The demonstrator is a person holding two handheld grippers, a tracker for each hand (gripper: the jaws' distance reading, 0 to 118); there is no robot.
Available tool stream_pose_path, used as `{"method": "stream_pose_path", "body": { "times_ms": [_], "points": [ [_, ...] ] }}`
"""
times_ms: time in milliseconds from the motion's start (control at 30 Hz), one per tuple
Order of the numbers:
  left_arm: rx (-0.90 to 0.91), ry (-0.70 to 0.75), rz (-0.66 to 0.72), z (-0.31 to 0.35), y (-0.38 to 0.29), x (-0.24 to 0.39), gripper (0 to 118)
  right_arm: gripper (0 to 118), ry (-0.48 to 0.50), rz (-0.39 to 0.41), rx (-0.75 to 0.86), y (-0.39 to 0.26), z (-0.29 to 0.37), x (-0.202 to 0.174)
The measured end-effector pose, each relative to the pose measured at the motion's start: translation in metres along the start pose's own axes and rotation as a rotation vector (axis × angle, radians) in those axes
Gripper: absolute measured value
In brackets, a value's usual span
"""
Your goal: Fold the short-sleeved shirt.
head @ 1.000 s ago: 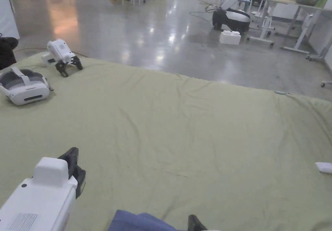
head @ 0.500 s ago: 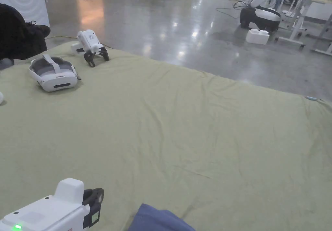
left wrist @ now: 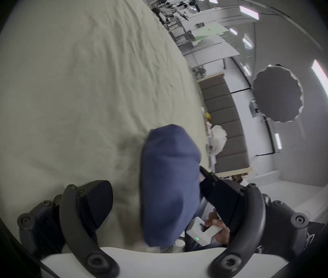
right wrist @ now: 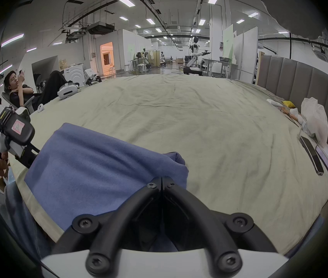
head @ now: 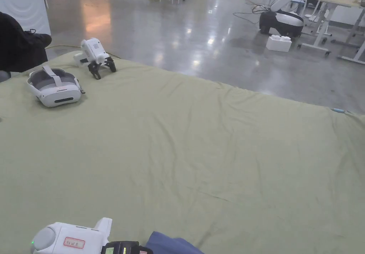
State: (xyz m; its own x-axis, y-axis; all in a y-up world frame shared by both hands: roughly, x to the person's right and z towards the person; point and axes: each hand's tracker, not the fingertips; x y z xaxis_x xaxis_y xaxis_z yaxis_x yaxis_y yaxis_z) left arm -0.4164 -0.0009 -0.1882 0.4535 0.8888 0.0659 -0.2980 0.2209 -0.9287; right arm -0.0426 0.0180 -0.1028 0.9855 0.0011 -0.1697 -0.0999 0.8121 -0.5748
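Right gripper view: right gripper (right wrist: pixel 161 179) seemingly pinches the blue shirt (right wrist: pixel 91 168).

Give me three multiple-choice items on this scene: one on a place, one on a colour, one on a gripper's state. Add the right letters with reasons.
1. Where does the headset lie?
A. on the green sheet, beside the spare gripper
B. on the floor
C. on the shirt

2. What colour is the shirt?
A. red
B. blue
C. white

3. How do the left gripper jaws stand?
A. pressed together
B. apart, with the shirt between them
C. hidden

Key: 1 A, it rests at the sheet's far left corner; 2 B, blue cloth shows near the sheet's near edge; 3 B, a wide gap shows in the left gripper view.
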Motion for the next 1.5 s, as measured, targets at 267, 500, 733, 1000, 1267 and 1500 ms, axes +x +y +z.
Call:
{"method": "stream_pose_path", "body": {
  "times_ms": [267,500,733,1000,1267,1500],
  "points": [
    [-0.086,-0.009,-0.04,-0.048,0.007,0.009,65,0,0.0,-0.002,-0.002,0.0,-0.001,0.001],
    [-0.042,0.032,-0.052,-0.037,-0.002,0.015,20,0,-0.003,0.022,0.013,-0.003,-0.002,-0.003],
    [0.01,0.065,-0.133,0.01,0.017,0.056,19,0,0.014,0.056,0.104,0.039,0.013,0.005],
    [0.149,0.282,-0.184,0.151,0.058,0.09,19,0,-0.035,0.049,0.275,0.133,0.029,0.062],
    [0.246,0.547,-0.097,0.266,0.085,0.082,19,0,-0.123,0.028,0.324,0.167,0.037,0.117],
    [0.285,0.658,-0.005,0.317,0.113,0.042,19,0,-0.181,-0.007,0.313,0.162,0.041,0.139]
  ]
}}
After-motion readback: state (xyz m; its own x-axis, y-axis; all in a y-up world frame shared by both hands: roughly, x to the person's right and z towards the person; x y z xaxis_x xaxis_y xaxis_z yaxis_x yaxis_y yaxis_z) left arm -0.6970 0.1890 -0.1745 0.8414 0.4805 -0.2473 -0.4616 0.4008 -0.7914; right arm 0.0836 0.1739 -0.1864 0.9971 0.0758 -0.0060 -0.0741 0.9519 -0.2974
